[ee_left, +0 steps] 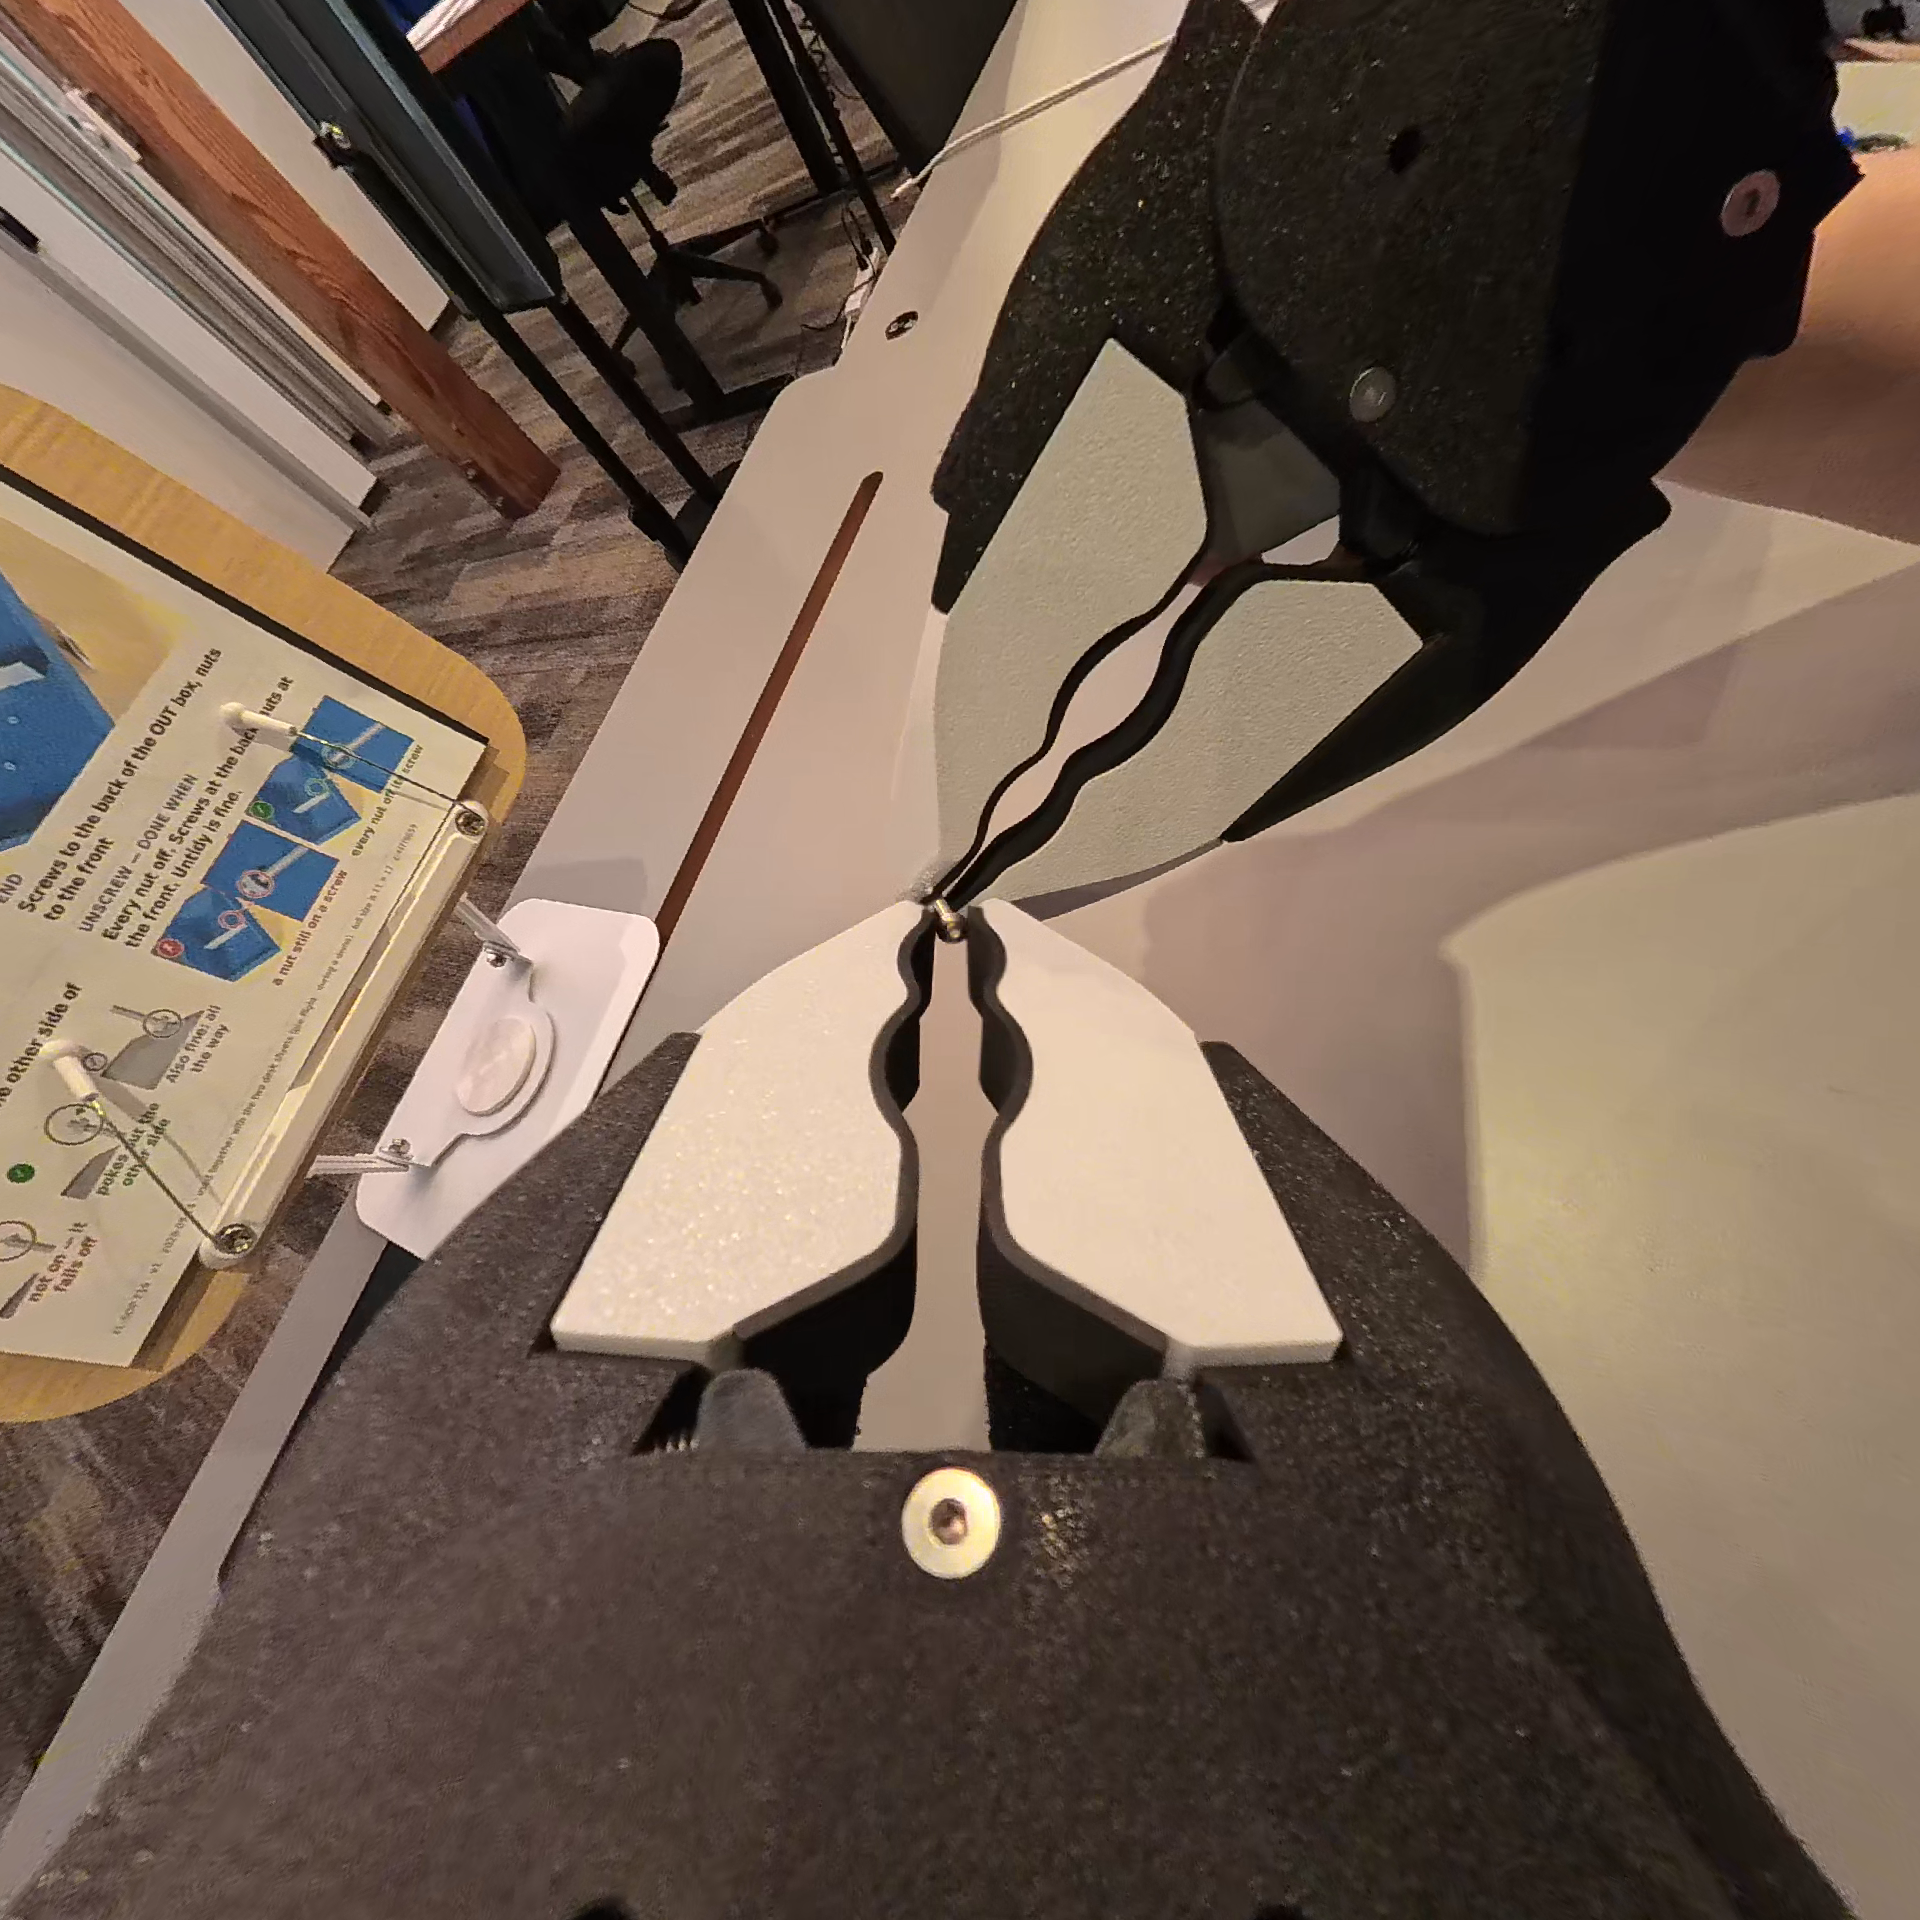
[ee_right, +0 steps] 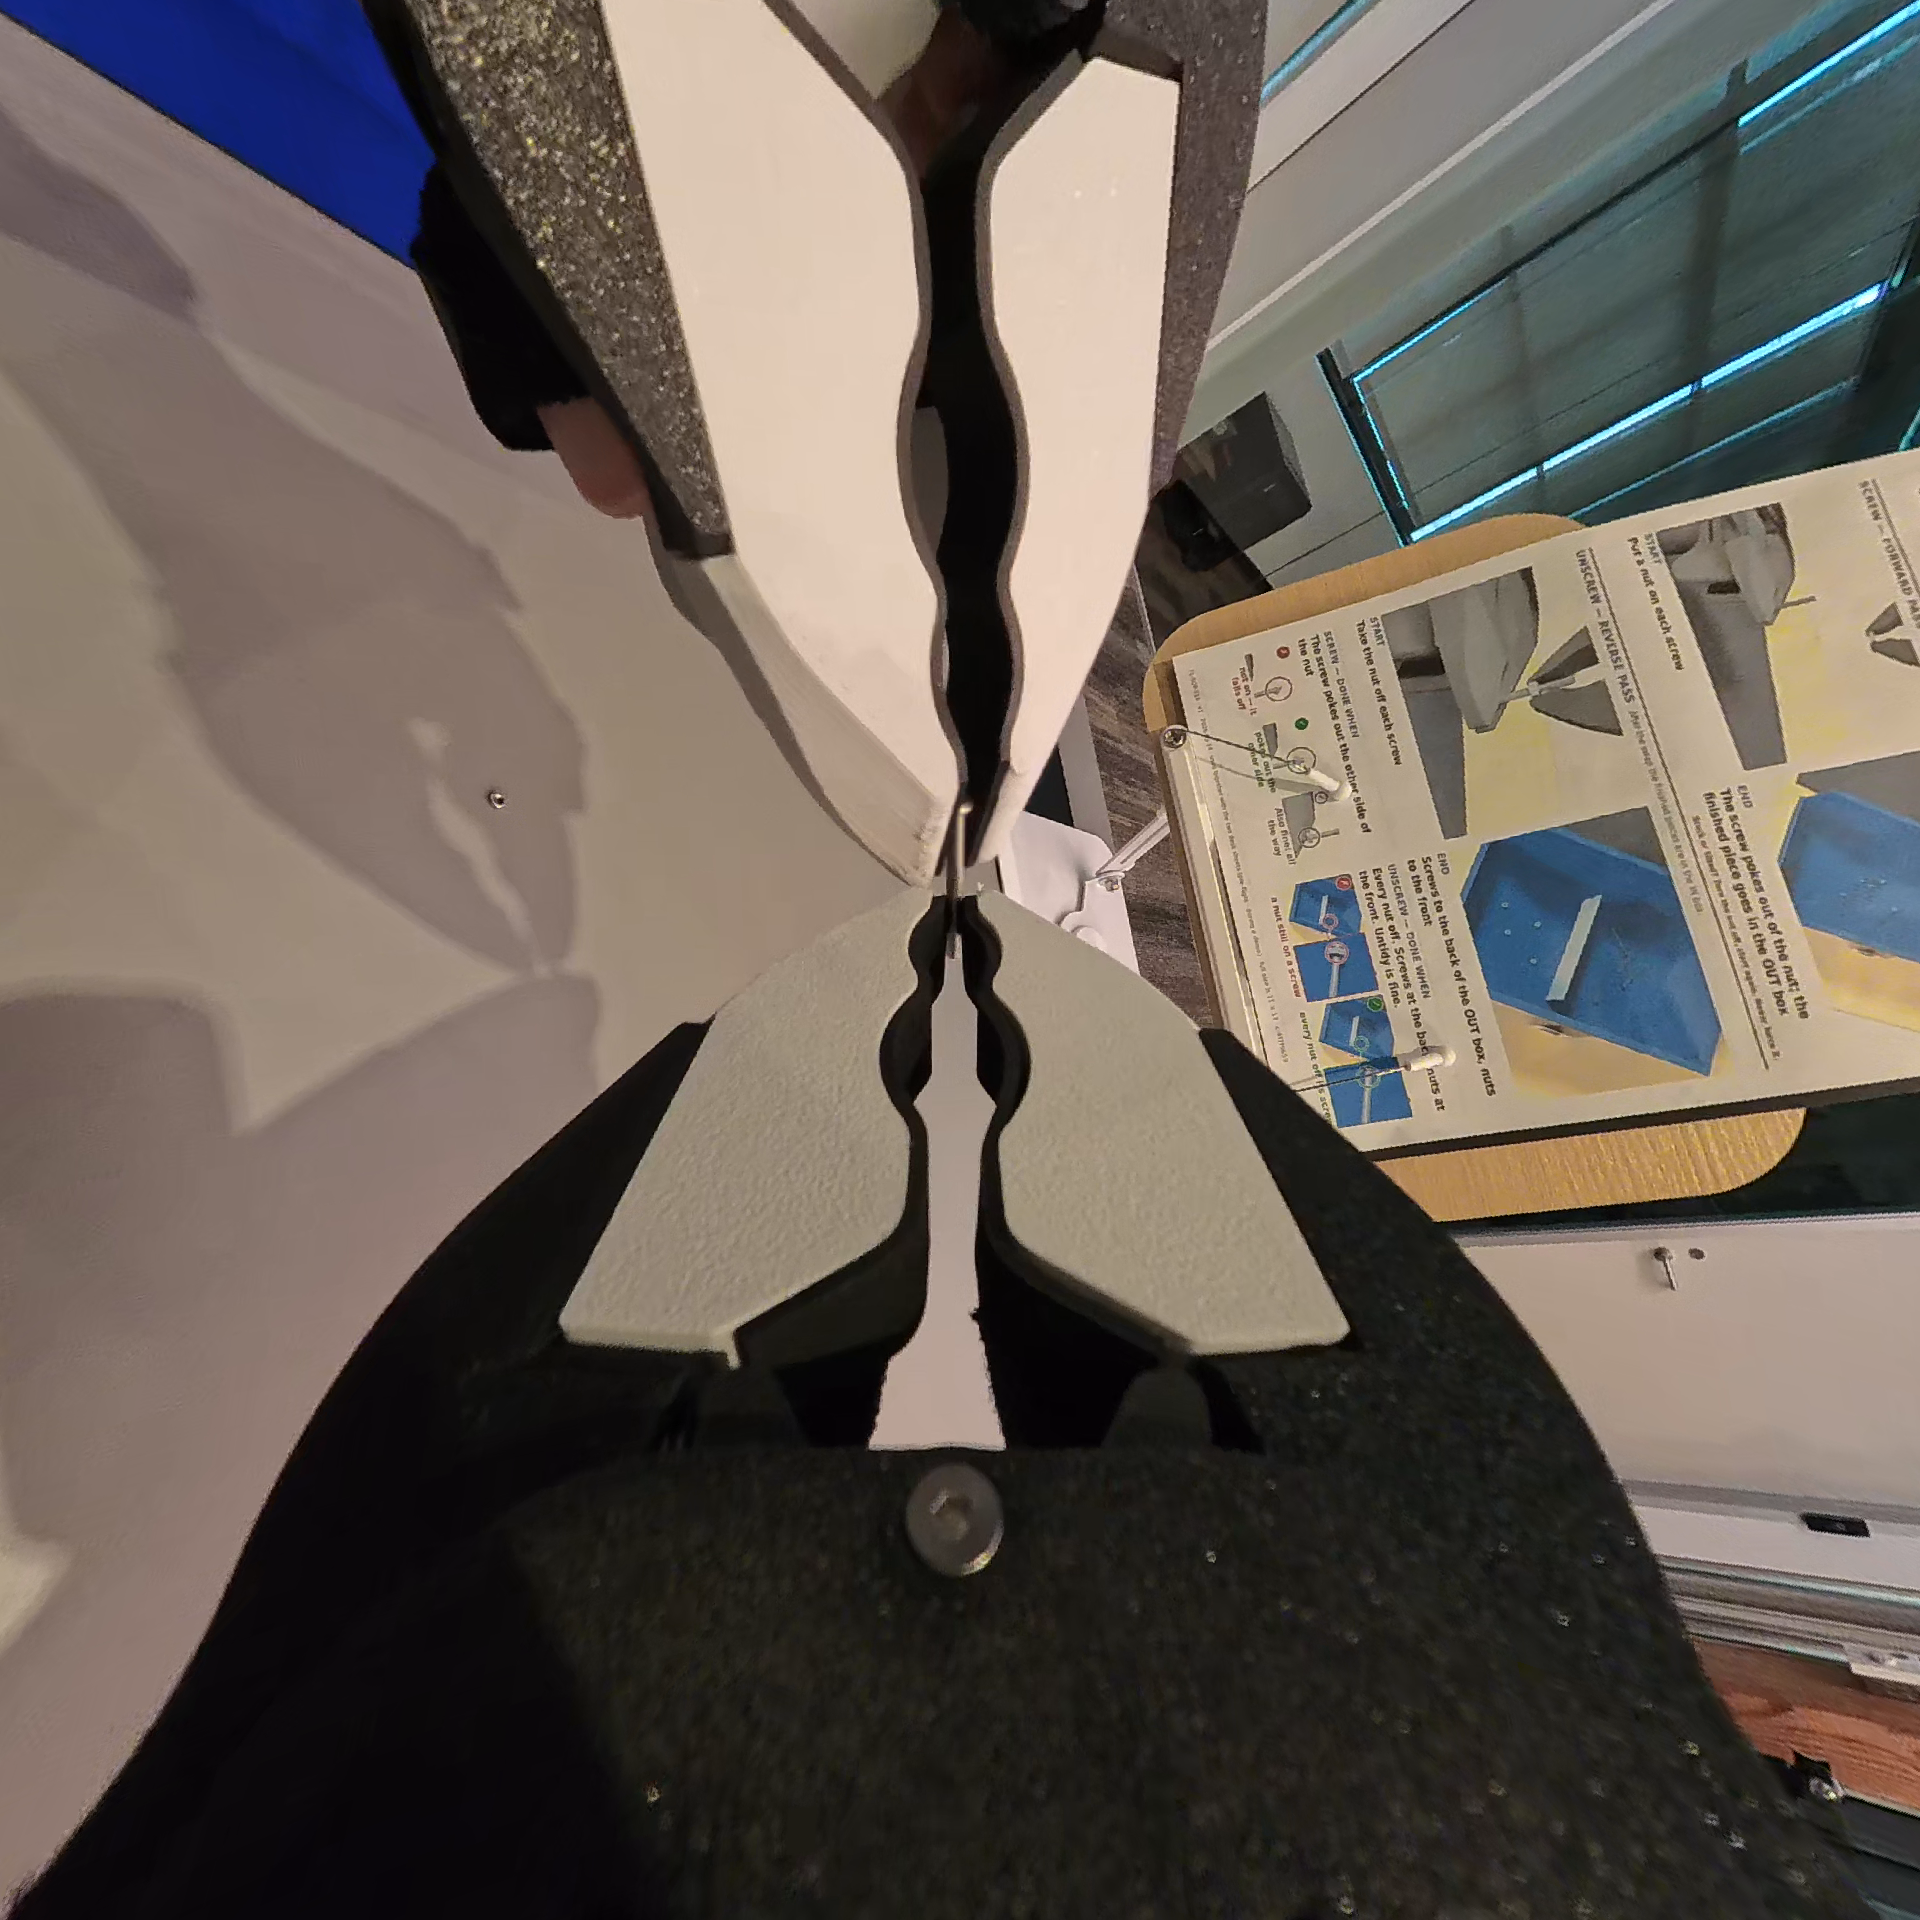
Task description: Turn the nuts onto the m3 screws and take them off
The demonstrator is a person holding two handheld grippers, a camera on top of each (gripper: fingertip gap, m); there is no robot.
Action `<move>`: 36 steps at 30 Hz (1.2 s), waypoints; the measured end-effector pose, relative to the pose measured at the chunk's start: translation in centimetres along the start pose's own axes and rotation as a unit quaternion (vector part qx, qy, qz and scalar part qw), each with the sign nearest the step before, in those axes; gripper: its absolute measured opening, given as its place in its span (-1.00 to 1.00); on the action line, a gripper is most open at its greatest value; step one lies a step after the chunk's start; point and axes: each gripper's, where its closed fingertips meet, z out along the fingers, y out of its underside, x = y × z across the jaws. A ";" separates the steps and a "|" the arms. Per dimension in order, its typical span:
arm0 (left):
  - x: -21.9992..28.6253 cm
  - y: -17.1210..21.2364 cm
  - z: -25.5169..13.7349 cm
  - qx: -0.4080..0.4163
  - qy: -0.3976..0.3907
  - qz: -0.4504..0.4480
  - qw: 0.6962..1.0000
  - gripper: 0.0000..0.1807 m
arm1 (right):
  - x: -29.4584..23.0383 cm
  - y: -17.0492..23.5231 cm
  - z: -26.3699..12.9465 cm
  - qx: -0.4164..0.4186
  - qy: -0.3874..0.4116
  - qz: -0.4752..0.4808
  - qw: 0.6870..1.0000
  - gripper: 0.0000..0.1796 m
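My left gripper [ee_left: 943, 920] and my right gripper [ee_right: 954, 920] meet tip to tip above the white table [ee_left: 1558, 1143]. A thin silver M3 screw [ee_right: 954, 868] runs between the two sets of tips. Its shaft goes in between the right gripper's nearly closed fingers. In the left wrist view a small silver piece, seemingly the nut [ee_left: 948, 923], is pinched at my left fingertips. The right gripper [ee_left: 940, 891] comes in from the upper right with a hand behind it. In the right wrist view the left gripper [ee_right: 964, 821] comes down from the top, shut.
An instruction card [ee_left: 156, 935] on a wooden board stands on a white stand [ee_left: 499, 1049] past the table's edge; it also shows in the right wrist view [ee_right: 1558, 831]. A small silver part [ee_right: 497, 798] lies on the table. A blue box [ee_right: 208, 104] is at the far corner.
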 end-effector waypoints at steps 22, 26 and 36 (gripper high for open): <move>-2.0 0.0 -1.2 0.013 -0.054 -0.012 0.998 -0.96 | 2.1 1.3 -0.6 0.042 0.040 0.160 0.985 -0.88; -3.2 0.4 -2.0 0.051 -0.098 -0.040 0.993 -0.96 | 2.5 1.8 -0.2 0.114 0.008 0.397 0.911 -0.89; -4.4 1.8 -1.9 0.093 -0.198 -0.015 0.976 -0.96 | 3.0 0.9 2.3 0.230 -0.073 0.716 0.655 -0.79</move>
